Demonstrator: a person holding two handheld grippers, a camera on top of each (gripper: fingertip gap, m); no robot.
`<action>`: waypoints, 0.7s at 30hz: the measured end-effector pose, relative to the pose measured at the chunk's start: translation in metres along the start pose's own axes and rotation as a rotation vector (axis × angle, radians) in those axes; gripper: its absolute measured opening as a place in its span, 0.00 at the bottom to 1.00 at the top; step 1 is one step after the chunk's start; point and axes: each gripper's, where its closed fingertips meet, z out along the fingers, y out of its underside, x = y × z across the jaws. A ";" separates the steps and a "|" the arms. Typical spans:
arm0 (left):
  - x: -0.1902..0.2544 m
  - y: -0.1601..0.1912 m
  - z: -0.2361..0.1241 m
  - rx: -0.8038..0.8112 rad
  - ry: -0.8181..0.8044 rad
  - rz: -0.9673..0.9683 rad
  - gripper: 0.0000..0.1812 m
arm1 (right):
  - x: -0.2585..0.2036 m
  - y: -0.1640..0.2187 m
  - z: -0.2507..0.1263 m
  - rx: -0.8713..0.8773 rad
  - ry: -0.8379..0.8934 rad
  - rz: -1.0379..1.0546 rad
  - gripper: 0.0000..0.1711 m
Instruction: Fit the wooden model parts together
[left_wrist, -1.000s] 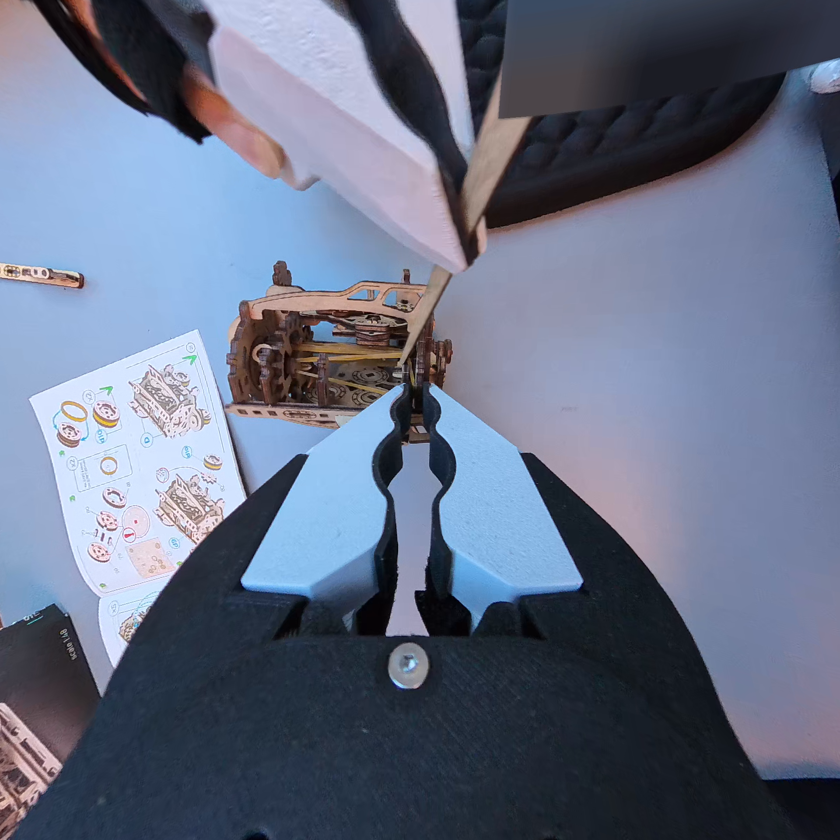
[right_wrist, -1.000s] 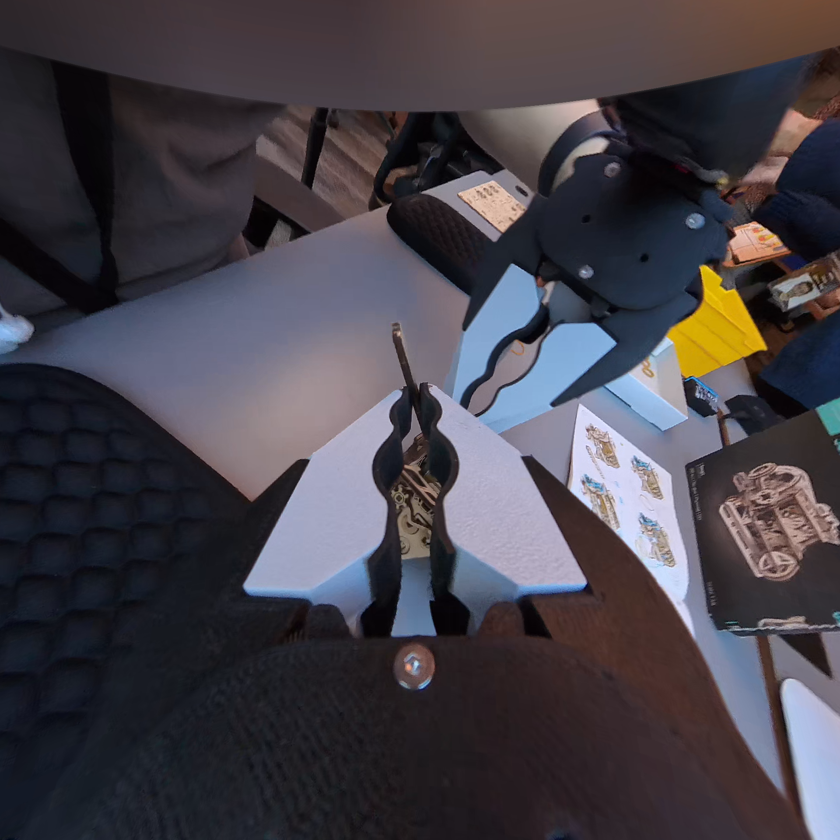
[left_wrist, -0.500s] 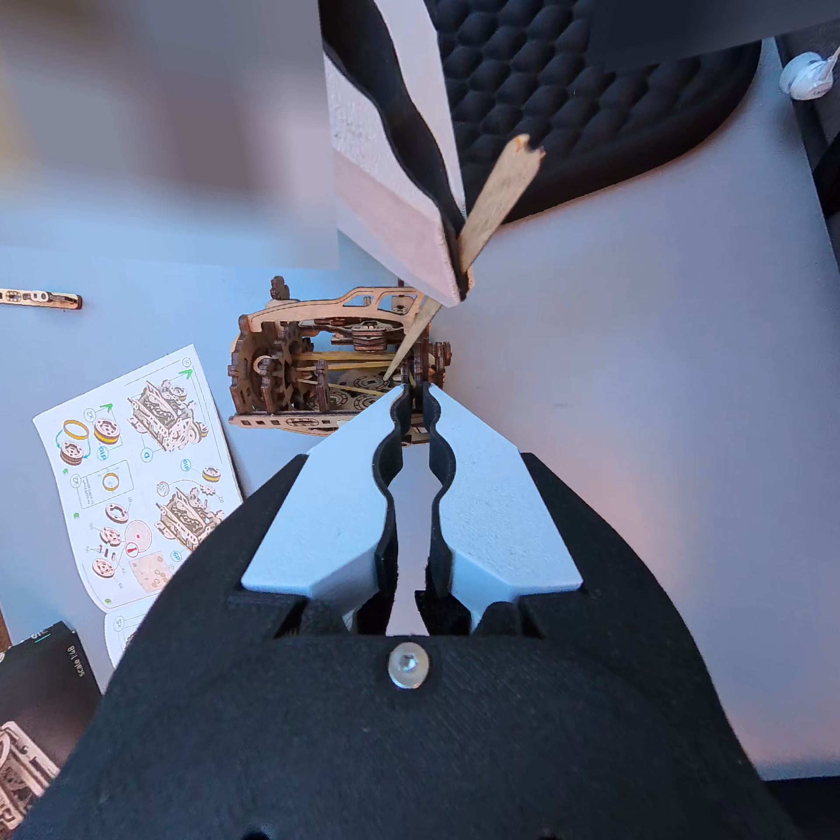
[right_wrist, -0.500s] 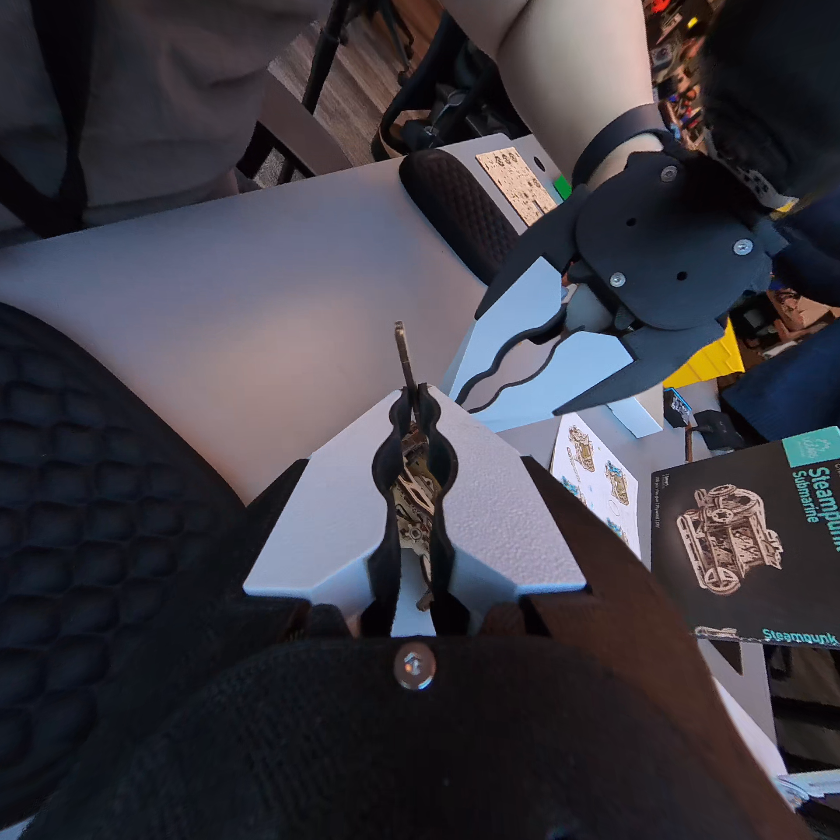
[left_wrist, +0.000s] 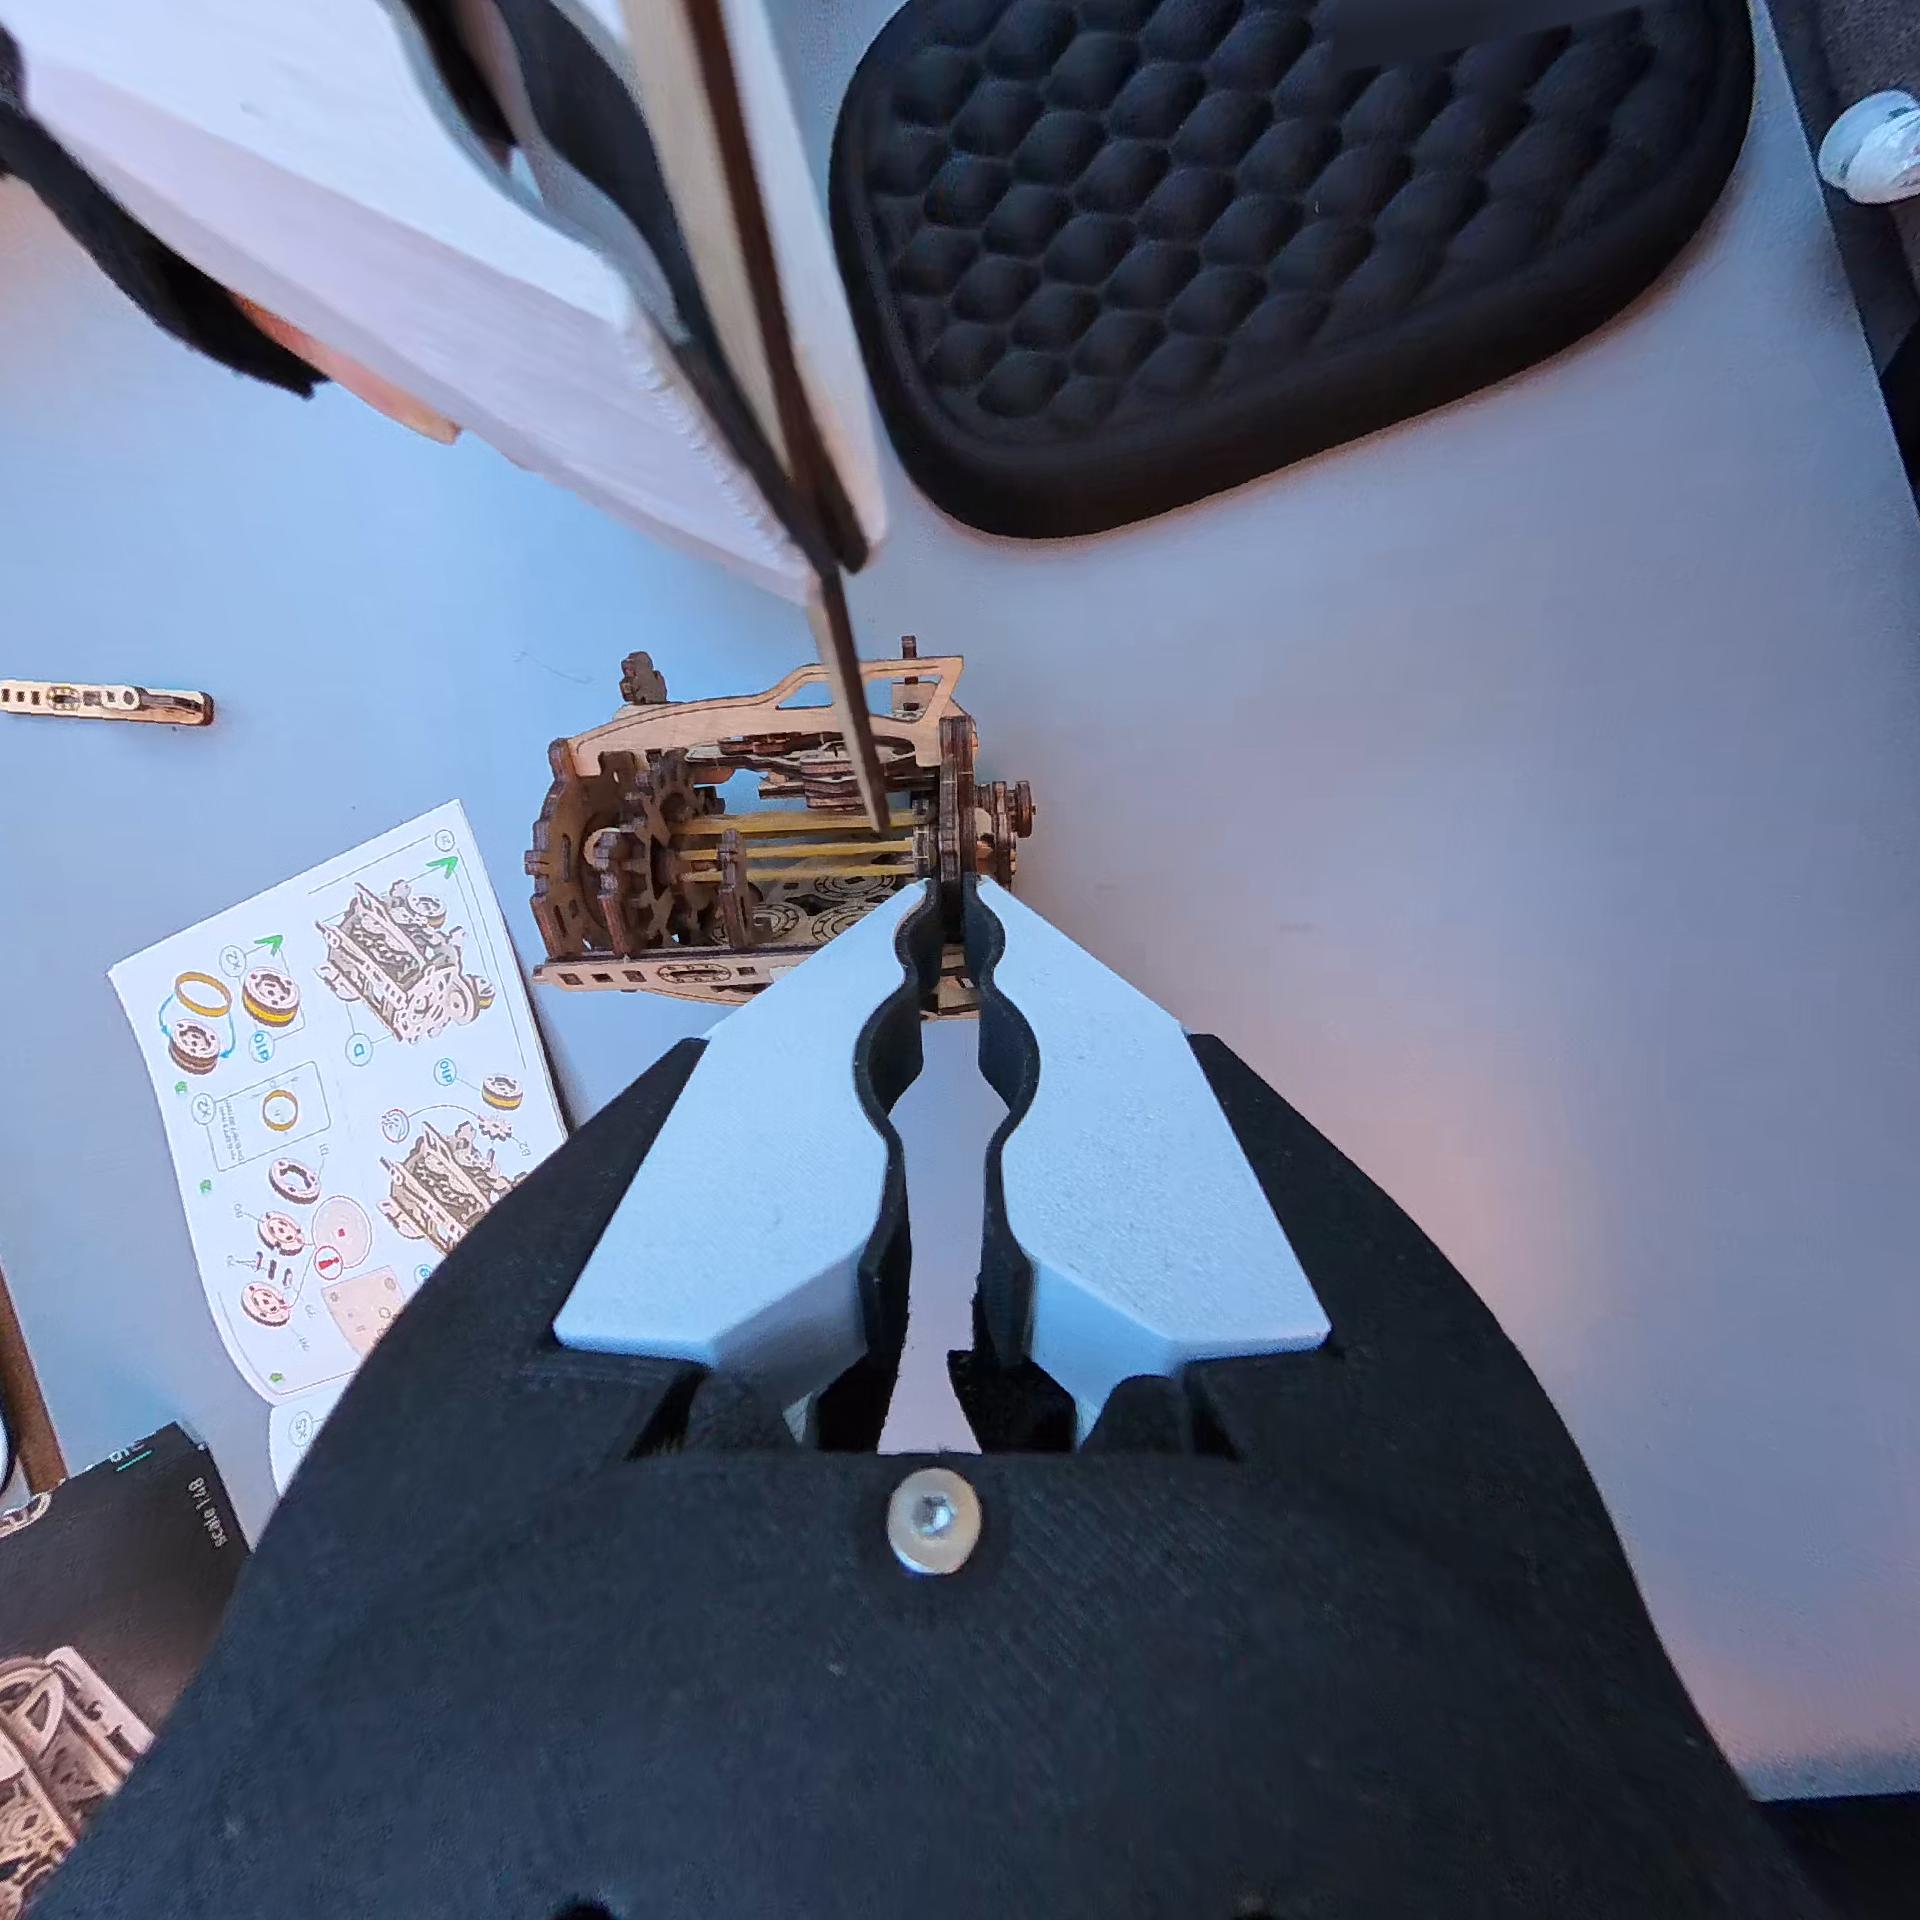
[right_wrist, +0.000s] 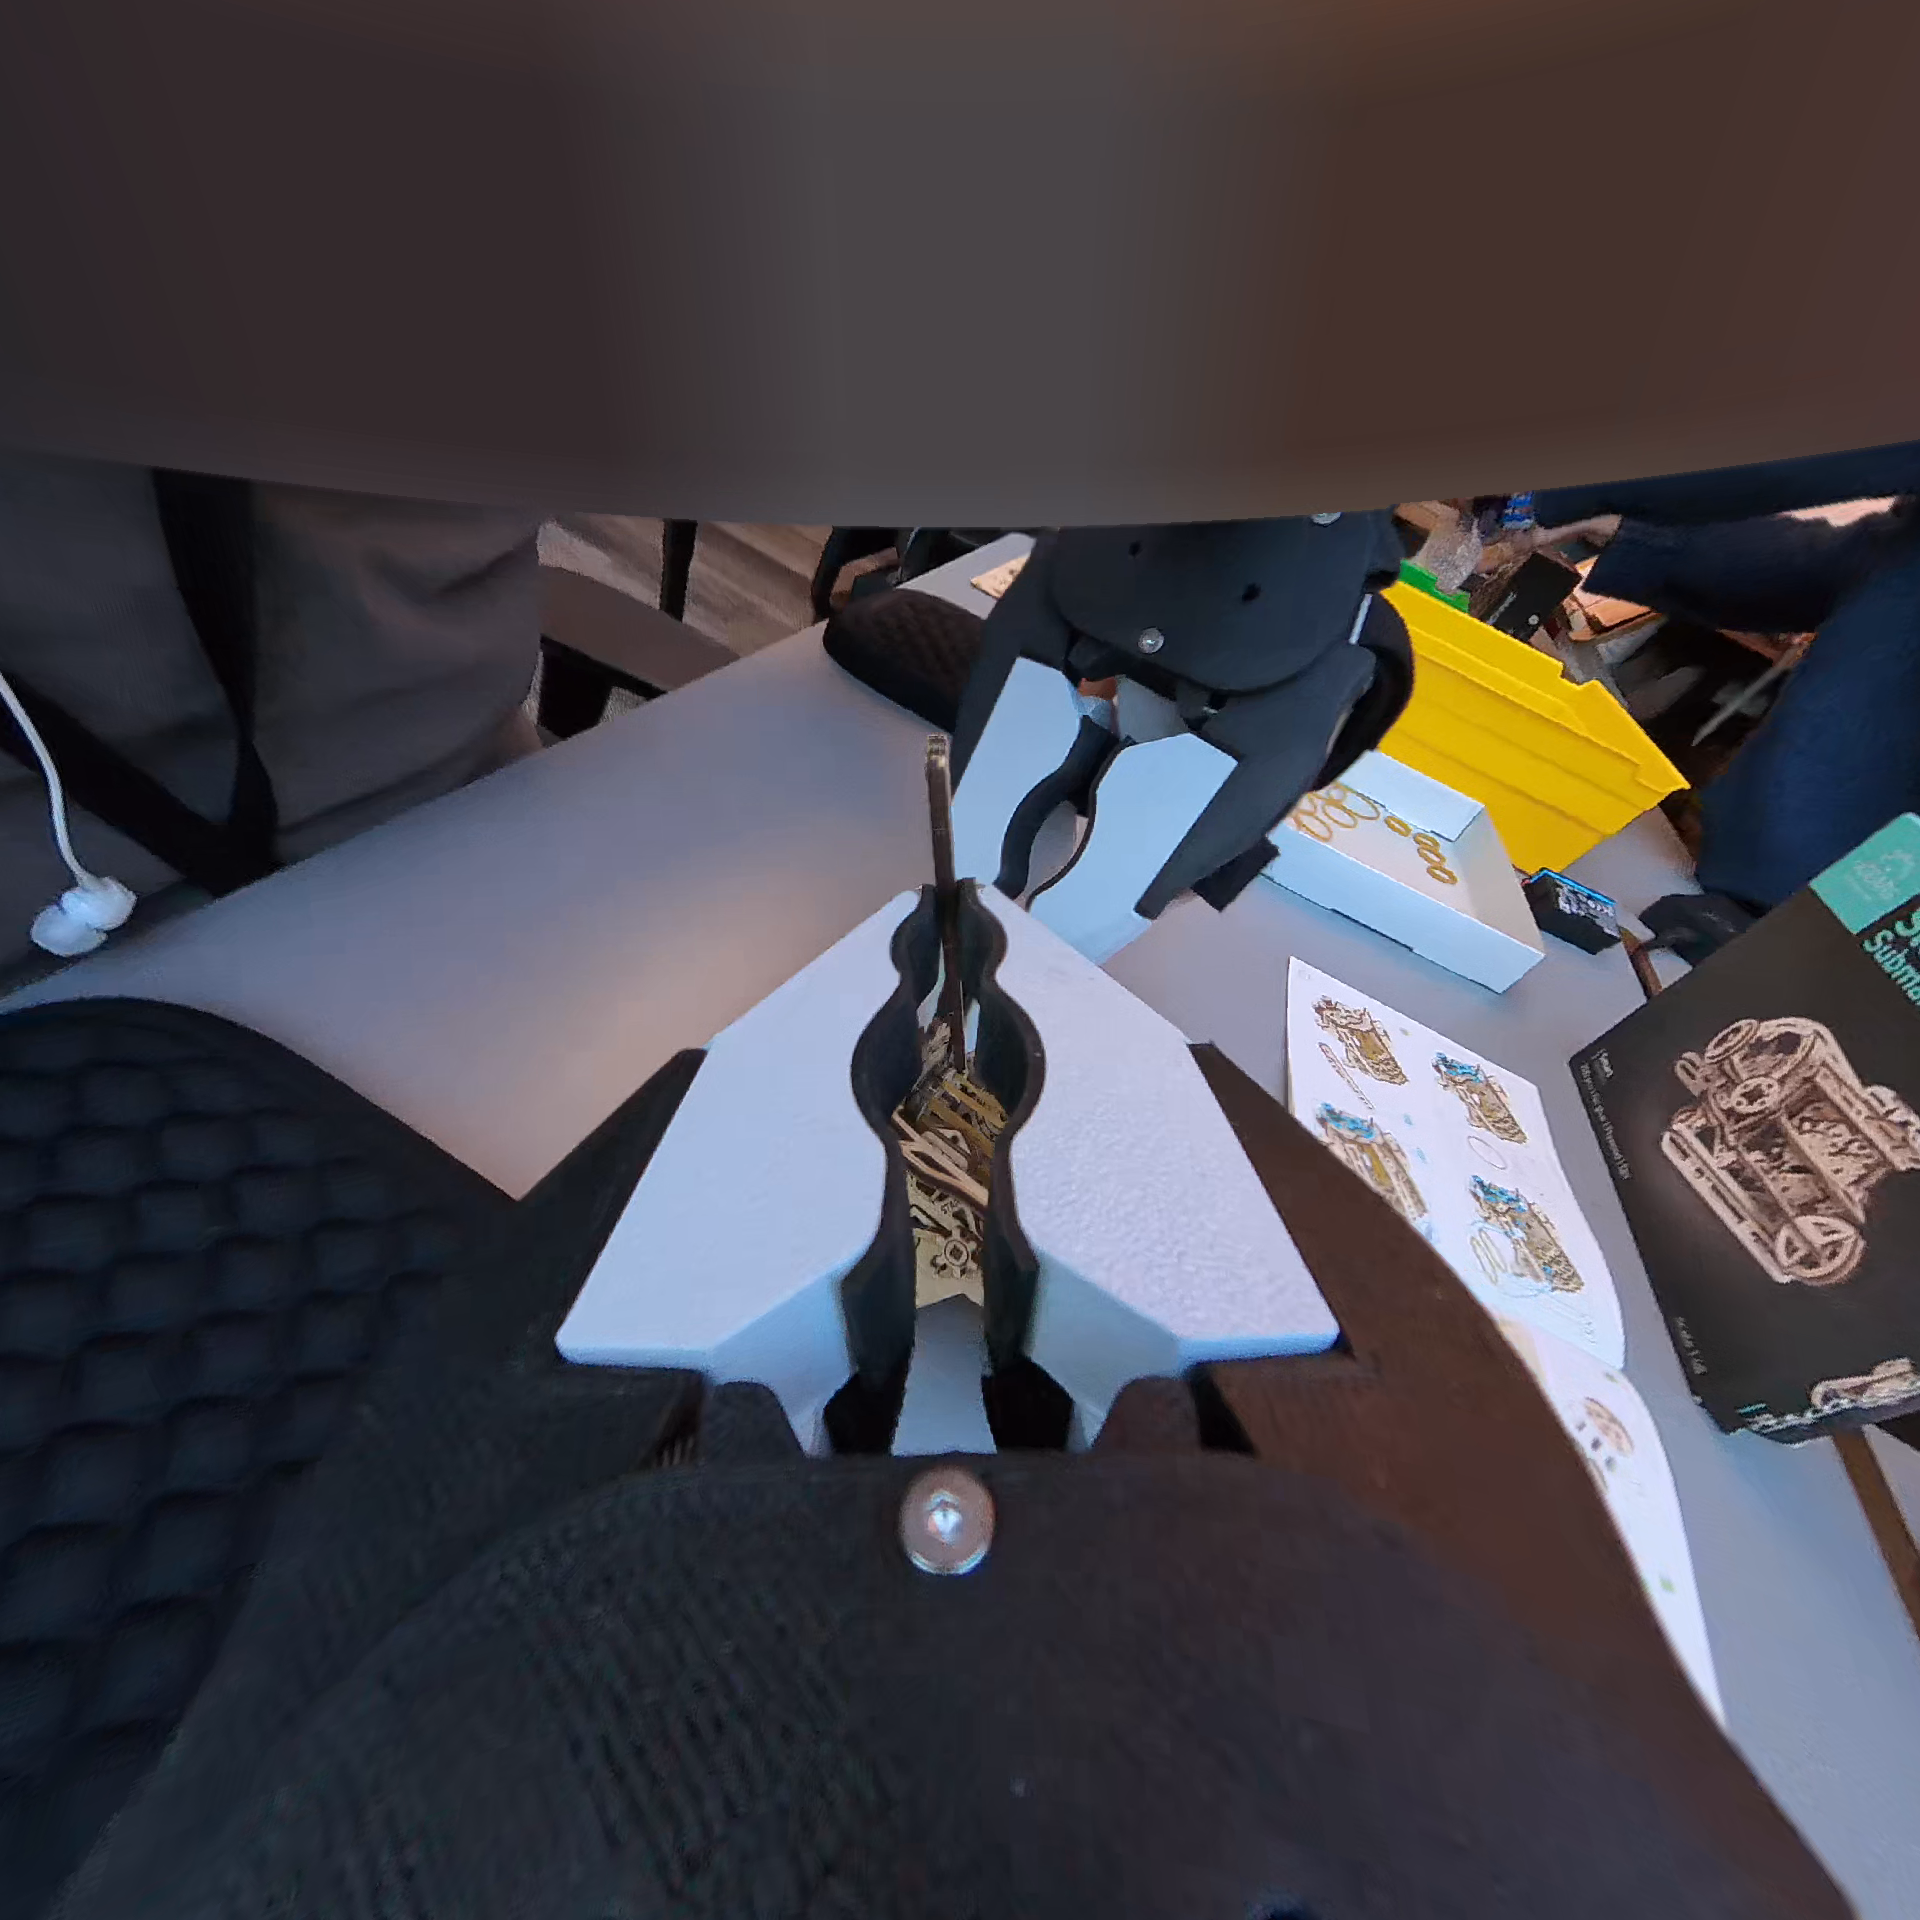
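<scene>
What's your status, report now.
Left gripper shut on wooden model, steadying it on the table. Right gripper shut on flat wooden piece, tip down inside the model frame. Nothing in the way.

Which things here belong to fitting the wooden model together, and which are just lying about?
In use:
- half-built wooden geared model, clamped by the left gripper
- flat thin wooden strip, clamped in the right gripper

Lying about:
- white illustrated instruction sheet
- black honeycomb-textured pad
- small slotted wooden bar
- black printed box
- yellow plastic bin
</scene>
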 end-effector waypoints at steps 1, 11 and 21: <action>0.000 0.000 0.000 0.001 -0.004 -0.001 0.00 | 0.003 0.001 -0.002 0.008 0.006 0.025 0.00; -0.001 -0.001 0.000 0.029 -0.029 -0.007 0.01 | 0.020 0.001 -0.013 0.083 0.038 0.149 0.00; -0.007 -0.010 -0.010 0.148 -0.131 -0.112 0.20 | 0.041 -0.010 -0.043 0.197 0.111 0.260 0.00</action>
